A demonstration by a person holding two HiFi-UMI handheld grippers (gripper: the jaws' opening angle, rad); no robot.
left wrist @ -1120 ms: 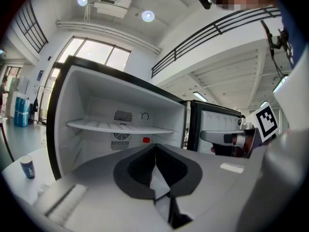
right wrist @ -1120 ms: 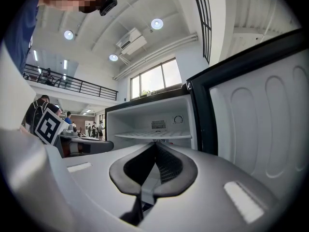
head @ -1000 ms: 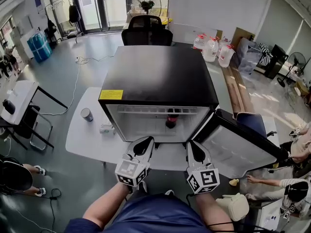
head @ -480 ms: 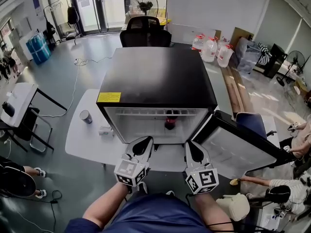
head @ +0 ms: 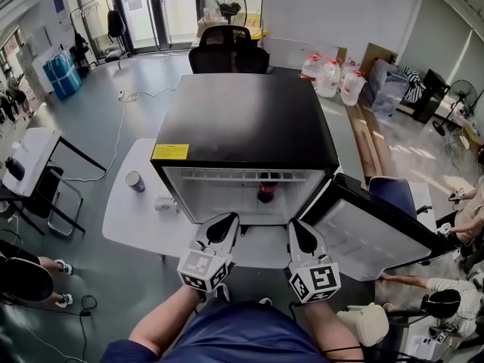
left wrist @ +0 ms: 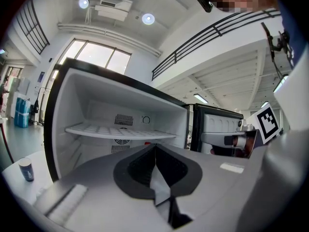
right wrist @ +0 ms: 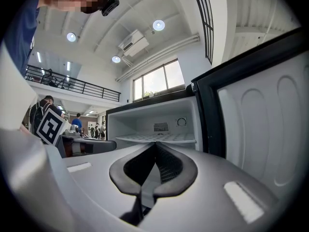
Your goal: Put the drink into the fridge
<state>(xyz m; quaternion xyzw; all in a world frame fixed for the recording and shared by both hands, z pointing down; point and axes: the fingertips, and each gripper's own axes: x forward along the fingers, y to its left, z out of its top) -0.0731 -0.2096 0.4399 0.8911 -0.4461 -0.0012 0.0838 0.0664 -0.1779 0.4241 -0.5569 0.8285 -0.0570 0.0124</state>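
Note:
A black mini fridge (head: 249, 127) stands on a white table (head: 128, 218) with its door (head: 370, 229) swung open to the right. A dark drink bottle with a red label (head: 265, 190) stands inside on the fridge floor, under the white wire shelf (left wrist: 120, 131). My left gripper (head: 227, 222) and right gripper (head: 299, 227) hover side by side just in front of the opening, both shut and holding nothing. In the left gripper view a sliver of red (left wrist: 147, 143) peeks over the jaws. The right gripper view shows the fridge interior (right wrist: 159, 129) and inner door panel (right wrist: 263, 124).
A small can (head: 135, 181) and a small white object (head: 165, 201) sit on the table left of the fridge. A black office chair (head: 228, 49) stands behind it. Water jugs (head: 330, 74) and boxes lie at the back right. People sit at the right and left edges.

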